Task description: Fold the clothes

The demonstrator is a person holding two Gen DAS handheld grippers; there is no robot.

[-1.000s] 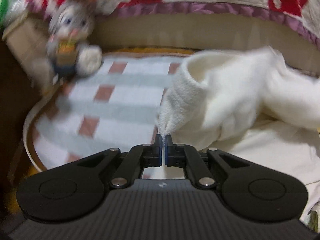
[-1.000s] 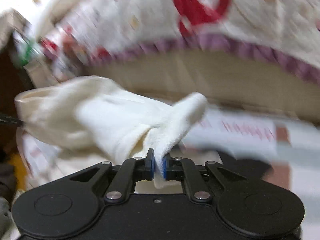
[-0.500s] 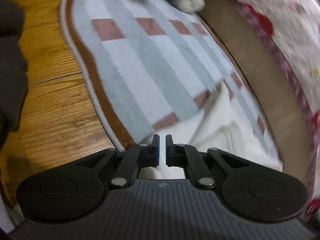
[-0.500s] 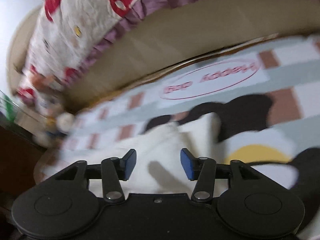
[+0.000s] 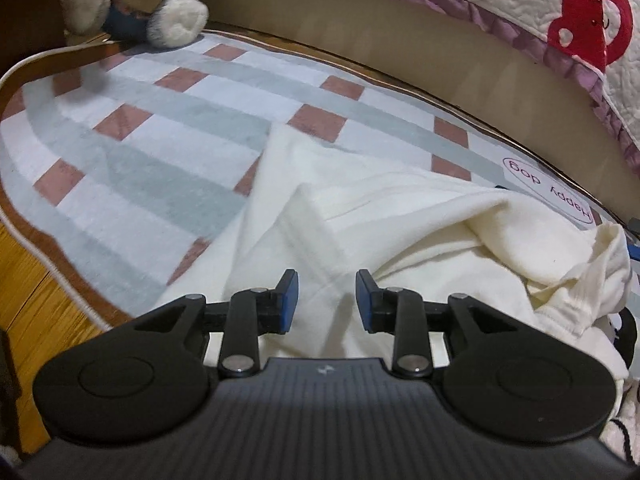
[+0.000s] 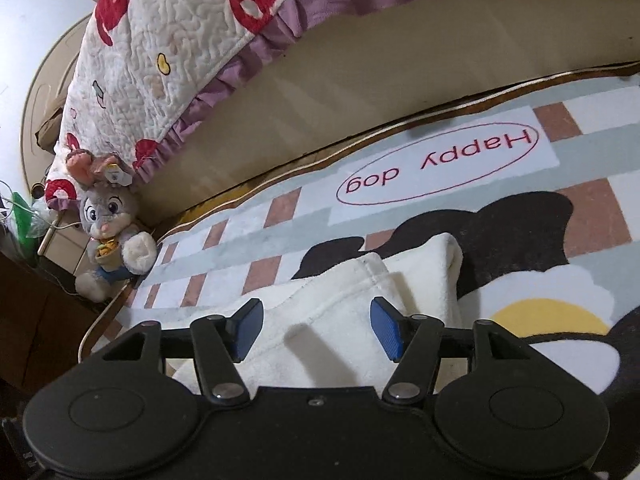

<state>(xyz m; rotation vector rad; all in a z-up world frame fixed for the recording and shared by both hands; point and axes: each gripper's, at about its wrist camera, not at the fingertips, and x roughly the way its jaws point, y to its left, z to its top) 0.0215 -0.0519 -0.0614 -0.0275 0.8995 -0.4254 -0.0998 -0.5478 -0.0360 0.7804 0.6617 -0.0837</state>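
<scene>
The cream fleece garment [image 5: 400, 240] lies rumpled on the rug [image 5: 160, 140] — left gripper [image 5: 327, 300] and right gripper [image 6: 316, 328] both spread, empty.

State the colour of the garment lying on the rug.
Cream white garment, plain and unpatterned; the left wrist view shows it best.

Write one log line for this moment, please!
left gripper: open | right gripper: open | garment: released, rumpled on rug
</scene>
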